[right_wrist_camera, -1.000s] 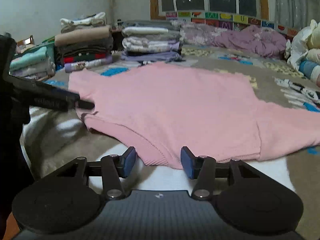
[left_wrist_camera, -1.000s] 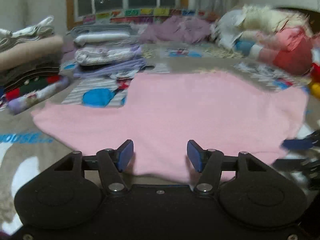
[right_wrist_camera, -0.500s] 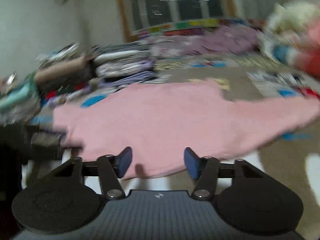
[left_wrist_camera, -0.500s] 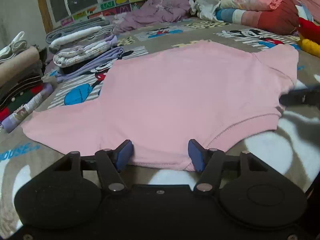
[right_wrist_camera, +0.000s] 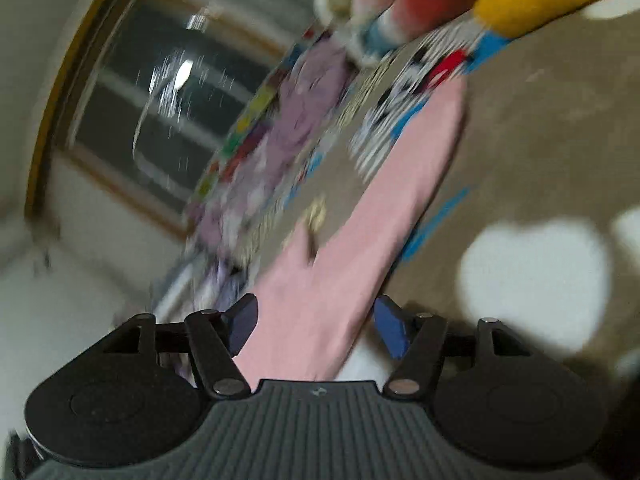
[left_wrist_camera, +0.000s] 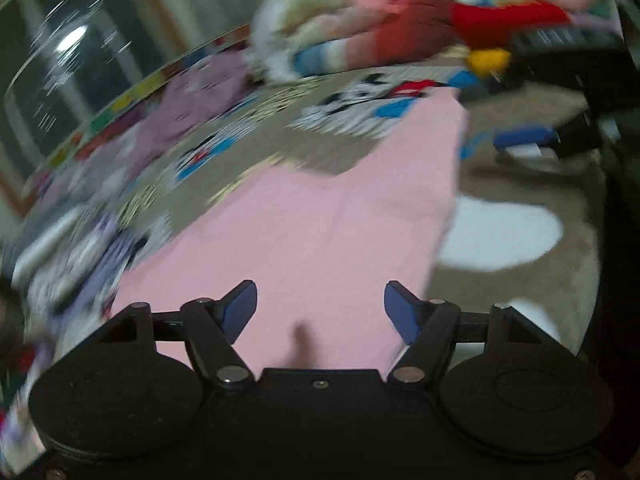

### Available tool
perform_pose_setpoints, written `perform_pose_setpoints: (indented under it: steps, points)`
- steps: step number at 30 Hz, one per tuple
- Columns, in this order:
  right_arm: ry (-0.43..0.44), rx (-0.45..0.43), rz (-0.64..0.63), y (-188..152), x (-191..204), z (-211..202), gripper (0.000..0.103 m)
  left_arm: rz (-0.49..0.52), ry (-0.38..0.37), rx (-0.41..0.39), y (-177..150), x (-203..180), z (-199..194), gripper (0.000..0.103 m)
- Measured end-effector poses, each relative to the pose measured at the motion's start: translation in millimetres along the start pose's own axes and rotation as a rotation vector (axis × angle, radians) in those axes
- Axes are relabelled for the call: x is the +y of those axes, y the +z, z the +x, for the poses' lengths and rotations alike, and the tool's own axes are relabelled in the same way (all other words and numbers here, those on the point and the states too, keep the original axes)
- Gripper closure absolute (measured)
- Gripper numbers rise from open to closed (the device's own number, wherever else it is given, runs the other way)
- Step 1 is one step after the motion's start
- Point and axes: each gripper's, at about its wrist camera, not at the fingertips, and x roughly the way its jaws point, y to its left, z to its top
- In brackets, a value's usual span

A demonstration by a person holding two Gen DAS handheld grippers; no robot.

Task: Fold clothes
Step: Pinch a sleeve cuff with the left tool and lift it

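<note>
Garment: the flat pink knit T-shirt (left_wrist_camera: 320, 236) lies spread on the brown cartoon-print blanket (left_wrist_camera: 516, 184), unfolded as far as I can judge through the blur.

Left tongs: my left gripper (left_wrist_camera: 320, 306) has its jaws opening, blue pads well apart. Pink cloth shows between and beyond them, but neither pad presses on it, so I hold nothing.

Right tongs: my right gripper (right_wrist_camera: 316, 320) is also opening. A narrow band of the T-shirt (right_wrist_camera: 360, 248) passes through the gap, and I see no pinch on it.

Lie from left tongs: the shirt runs from 6 o'clock at the pads up toward 1 o'clock, where a sleeve tip ends near the plush pile of stuffed toys (left_wrist_camera: 400, 28).

Lie from right tongs: the cloth streams from 6 o'clock toward 1 o'clock as one long strip, its long axis along that line.

Nearer hand: both sit right at an edge. In the left view the other tool's blue tip (left_wrist_camera: 524, 138) shows at 2 o'clock, just beside the sleeve.

Judgement: each hand needs to close on the edge directly ahead before any fold.

Caution: heavy motion blur, so I cannot tell the exact hem line.
</note>
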Motion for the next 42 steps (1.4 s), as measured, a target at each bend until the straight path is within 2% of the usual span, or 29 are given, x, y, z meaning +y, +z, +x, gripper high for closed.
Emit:
perform_pose_setpoints:
  steps: [4,8,15,16,20,22,25,27,28,37,42]
  points:
    - [-0.003,-0.135,0.065,20,-24,-20,0.034,0.155,-0.028,-0.048,38,-49,26,0.033]
    - [-0.012,-0.213,0.168,32,-53,-37,0.032,0.274,-0.028,-0.063,61,-92,57,0.033]
    - [0.056,-0.327,0.334,55,-99,-62,0.029,0.415,0.047,-0.065,88,-135,96,0.033]
    - [0.068,-0.338,0.377,55,-107,-64,0.027,0.431,0.059,-0.064,93,-138,101,0.033]
    - [0.106,-0.354,0.470,53,-122,-58,0.027,0.493,0.112,-0.058,111,-149,121,0.034]
    - [0.117,-0.357,0.483,54,-124,-51,0.027,0.507,0.133,-0.048,119,-154,134,0.036]
    - [0.134,-0.366,0.499,56,-125,-43,0.027,0.528,0.160,-0.026,131,-159,153,0.047]
    - [0.147,-0.375,0.514,59,-126,-40,0.026,0.539,0.174,-0.008,137,-164,165,0.064]
    - [0.153,-0.379,0.521,60,-126,-39,0.027,0.544,0.181,0.002,140,-167,171,0.067]
    - [0.159,-0.388,0.496,64,-122,-38,0.026,0.508,0.206,0.088,158,-170,199,0.088]
    - [0.171,-0.403,0.469,57,-122,-54,0.024,0.380,0.161,0.087,173,-148,188,0.091]
